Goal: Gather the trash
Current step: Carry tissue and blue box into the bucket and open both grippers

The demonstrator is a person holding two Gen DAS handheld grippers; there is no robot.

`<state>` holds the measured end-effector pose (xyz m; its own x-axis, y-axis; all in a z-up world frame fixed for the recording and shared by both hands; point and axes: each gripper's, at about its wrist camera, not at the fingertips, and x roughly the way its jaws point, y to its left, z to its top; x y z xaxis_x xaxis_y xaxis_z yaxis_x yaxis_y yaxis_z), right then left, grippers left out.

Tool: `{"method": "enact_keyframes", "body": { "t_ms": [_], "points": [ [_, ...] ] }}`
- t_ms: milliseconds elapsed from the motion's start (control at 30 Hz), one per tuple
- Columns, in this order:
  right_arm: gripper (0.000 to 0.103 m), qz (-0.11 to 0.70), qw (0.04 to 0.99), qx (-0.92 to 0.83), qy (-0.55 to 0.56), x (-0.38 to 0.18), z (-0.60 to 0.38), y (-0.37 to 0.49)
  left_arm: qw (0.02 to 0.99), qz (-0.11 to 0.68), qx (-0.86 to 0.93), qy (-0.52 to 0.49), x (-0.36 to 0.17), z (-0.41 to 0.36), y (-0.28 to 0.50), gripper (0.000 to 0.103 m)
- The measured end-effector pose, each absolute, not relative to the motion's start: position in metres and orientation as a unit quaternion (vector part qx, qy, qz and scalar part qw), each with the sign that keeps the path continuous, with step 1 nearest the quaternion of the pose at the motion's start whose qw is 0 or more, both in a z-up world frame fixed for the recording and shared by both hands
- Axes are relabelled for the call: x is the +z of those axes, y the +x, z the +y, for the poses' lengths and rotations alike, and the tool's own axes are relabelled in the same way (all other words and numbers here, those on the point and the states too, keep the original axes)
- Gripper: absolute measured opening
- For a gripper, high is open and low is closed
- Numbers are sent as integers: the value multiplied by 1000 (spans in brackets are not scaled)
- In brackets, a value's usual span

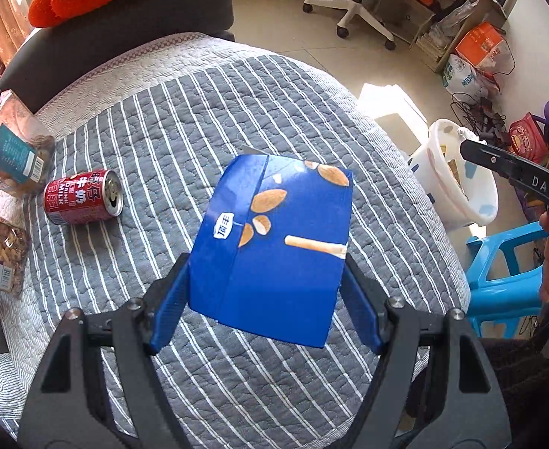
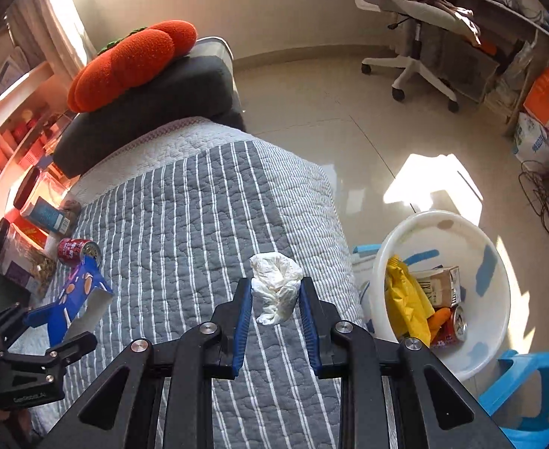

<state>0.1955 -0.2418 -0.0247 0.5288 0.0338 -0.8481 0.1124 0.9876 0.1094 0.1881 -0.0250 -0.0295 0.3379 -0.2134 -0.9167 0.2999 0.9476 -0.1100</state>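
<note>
Blue snack box (image 1: 274, 247) pinched across its width in the left hand-held gripper (image 1: 267, 299), lifted clear of the striped bed quilt (image 1: 184, 119); crumpled white tissue (image 2: 276, 286) pinched in the right hand-held gripper (image 2: 276, 318), also off the quilt; carrying step in hand, judging by both loads aloft; next, swing each over the white basin (image 2: 491, 321) just beside the bed and let go; red can (image 1: 83, 196) left lying for a later pass.
</note>
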Motion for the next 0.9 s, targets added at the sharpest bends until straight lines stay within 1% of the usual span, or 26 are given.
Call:
{"method": "enact_keyframes", "body": {
  "t_ms": [300, 433, 500, 567, 633, 667, 700, 733, 767, 900],
  "points": [
    [27, 486, 855, -103, 146, -23, -353, 163, 814, 537, -209, 68, -28, -98, 184, 77],
    [27, 488, 845, -128, 176, -28, -388, 150, 814, 529, -228, 71, -27, -124, 184, 77],
    [29, 489, 841, -135, 188, -32, -400, 146, 814, 525, -236, 80, -26, -137, 185, 77],
    [30, 493, 836, -139, 195, -36, -408, 144, 812, 524, -242, 85, -27, -150, 188, 77],
    [33, 493, 835, -142, 197, -37, -414, 144, 810, 523, -249, 91, -27, -162, 192, 77],
    [40, 494, 834, -141, 200, -37, -417, 143, 809, 522, -252, 96, -28, -169, 193, 77],
    [55, 495, 832, -143, 205, -37, -420, 143, 808, 521, -255, 101, -28, -176, 195, 77],
    [61, 493, 831, -148, 212, -36, -423, 141, 807, 520, -257, 106, -29, -182, 197, 77],
    [65, 487, 831, -153, 220, -35, -426, 140, 807, 520, -259, 111, -30, -188, 198, 77],
    [67, 473, 834, -150, 242, -25, -437, 134, 804, 514, -271, 127, -31, -219, 204, 77]
  ]
}}
